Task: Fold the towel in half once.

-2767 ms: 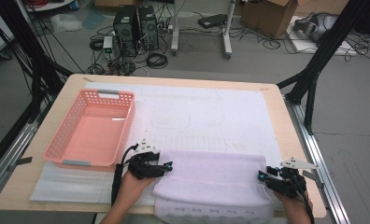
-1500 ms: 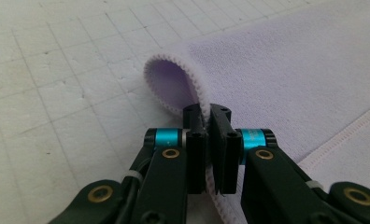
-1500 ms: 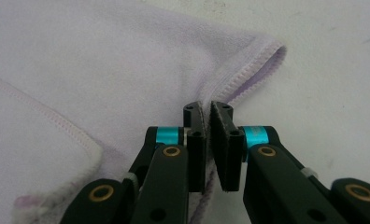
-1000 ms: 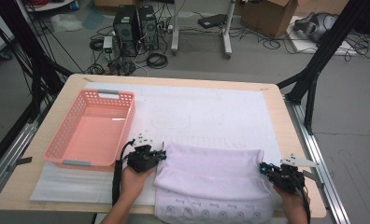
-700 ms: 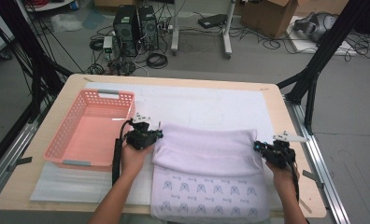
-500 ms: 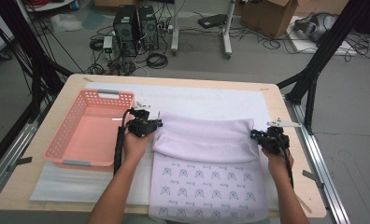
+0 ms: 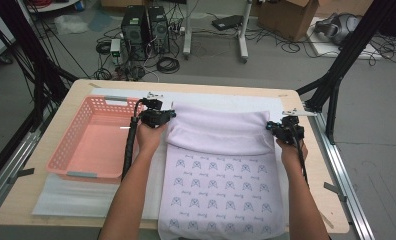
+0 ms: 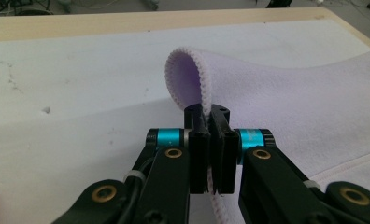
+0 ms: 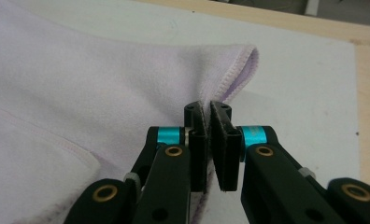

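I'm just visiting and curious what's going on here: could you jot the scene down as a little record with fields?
Work in hand: a person folding a cloth with two hand-held grippers
Cloth: pale lilac fleece towel, its patterned side showing nearer the person
Left gripper: shut on the towel's stitched edge
Right gripper: shut on the towel's other corner
Beside it: pink plastic mesh basket, to the left of the towel
Surface: wooden table with white foam sheet

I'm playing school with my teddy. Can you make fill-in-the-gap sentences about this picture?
1. Each tool, left and right, pinches the lilac ____.
2. The basket beside the blanket is coloured ____.
3. The blanket's underside shows a printed ____.

Missing words: blanket; pink; pattern
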`<state>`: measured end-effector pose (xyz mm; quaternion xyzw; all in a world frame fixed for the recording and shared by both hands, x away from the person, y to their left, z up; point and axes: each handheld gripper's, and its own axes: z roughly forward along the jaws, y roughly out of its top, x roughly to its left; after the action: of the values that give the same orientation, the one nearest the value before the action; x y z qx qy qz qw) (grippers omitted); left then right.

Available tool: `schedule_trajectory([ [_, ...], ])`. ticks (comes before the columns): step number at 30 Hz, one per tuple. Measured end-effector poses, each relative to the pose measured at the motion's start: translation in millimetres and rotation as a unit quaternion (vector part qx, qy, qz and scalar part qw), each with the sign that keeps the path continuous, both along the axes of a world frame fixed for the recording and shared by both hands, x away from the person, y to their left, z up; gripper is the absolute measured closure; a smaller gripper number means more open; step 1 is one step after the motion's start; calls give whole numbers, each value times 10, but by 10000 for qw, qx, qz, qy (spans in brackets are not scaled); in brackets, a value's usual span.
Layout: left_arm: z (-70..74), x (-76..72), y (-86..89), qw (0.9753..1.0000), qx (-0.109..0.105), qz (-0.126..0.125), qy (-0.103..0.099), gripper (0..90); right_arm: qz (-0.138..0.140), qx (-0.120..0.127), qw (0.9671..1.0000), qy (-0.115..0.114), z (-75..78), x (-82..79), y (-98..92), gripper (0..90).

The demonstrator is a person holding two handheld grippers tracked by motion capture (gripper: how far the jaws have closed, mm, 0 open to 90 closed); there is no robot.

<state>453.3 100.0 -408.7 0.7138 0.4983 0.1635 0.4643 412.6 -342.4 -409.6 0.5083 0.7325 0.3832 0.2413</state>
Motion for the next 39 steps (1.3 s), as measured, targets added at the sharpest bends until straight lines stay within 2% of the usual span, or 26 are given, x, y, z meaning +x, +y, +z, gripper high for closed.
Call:
schedule_trajectory([
  [1,-20,1,-6,10000,10,-33,55,860,-2,-54,10000,79,-27,19,7,853],
  [2,-36,0,-13,9999,36,-41,107,772,-37,-56,9998,201,-77,43,11,836],
  [3,-43,-13,-16,9999,91,33,89,772,-37,-56,9998,201,-77,43,11,836],
  [4,-47,-32,-8,9999,78,105,50,657,-70,16,9997,237,-92,49,13,814],
  [5,-49,-54,6,10000,23,81,14,638,-71,35,9997,229,-95,48,17,793],
  [6,-52,-75,11,10000,11,45,-19,631,-74,44,9998,182,-91,46,22,770],
  [9,-76,-116,6,9998,31,-162,53,621,0,173,9998,103,-59,33,23,721],
  [11,-92,-126,-3,9993,-16,-293,236,598,108,185,9996,201,-53,23,25,695],
  [13,-97,-151,-26,9985,-3,-427,342,589,215,281,9988,345,-56,11,14,674],
  [16,-100,-181,-52,9976,74,-534,441,581,402,439,9975,388,-36,-37,1,662],
  [18,-130,-229,-38,9986,-32,-398,352,591,508,426,9968,448,-23,-54,11,656],
  [20,-185,-259,-20,9985,-58,-295,465,593,607,522,9955,504,-20,-63,23,623],
  [21,-211,-265,-18,9978,-5,-352,564,589,648,619,9942,593,-21,-69,34,619],
  [22,-226,-282,-26,9972,92,-404,625,581,712,589,9937,638,-23,-76,49,617],
  [24,-256,-345,-25,9977,70,-414,532,596,803,543,9922,780,-28,-91,81,628],
  [25,-276,-363,-24,9975,96,-407,577,607,807,465,9921,839,-25,-102,95,677],
  [27,-309,-391,-26,9958,336,-507,680,688,777,262,9925,902,-23,-123,114,827],
  [29,-316,-450,-36,9960,457,-567,515,843,796,183,9923,934,-5,-151,116,862],
  [32,-301,-535,-41,9969,431,-591,294,854,831,146,9934,781,35,-221,100,866],
  [34,-287,-588,-29,9968,302,-670,303,851,833,266,9936,710,28,-294,66,867],
  [35,-271,-630,-25,9969,289,-705,198,846,843,299,9936,686,10,-335,49,867],
  [36,-259,-690,-14,9978,164,-649,4,836,857,323,9935,675,-8,-381,31,867],
  [37,-248,-740,-6,9982,46,-599,-65,831,878,381,9935,622,-26,-427,7,867],
  [39,-245,-823,10,9978,-9,-658,-85,815,867,527,9935,527,-49,-541,-55,867],
])
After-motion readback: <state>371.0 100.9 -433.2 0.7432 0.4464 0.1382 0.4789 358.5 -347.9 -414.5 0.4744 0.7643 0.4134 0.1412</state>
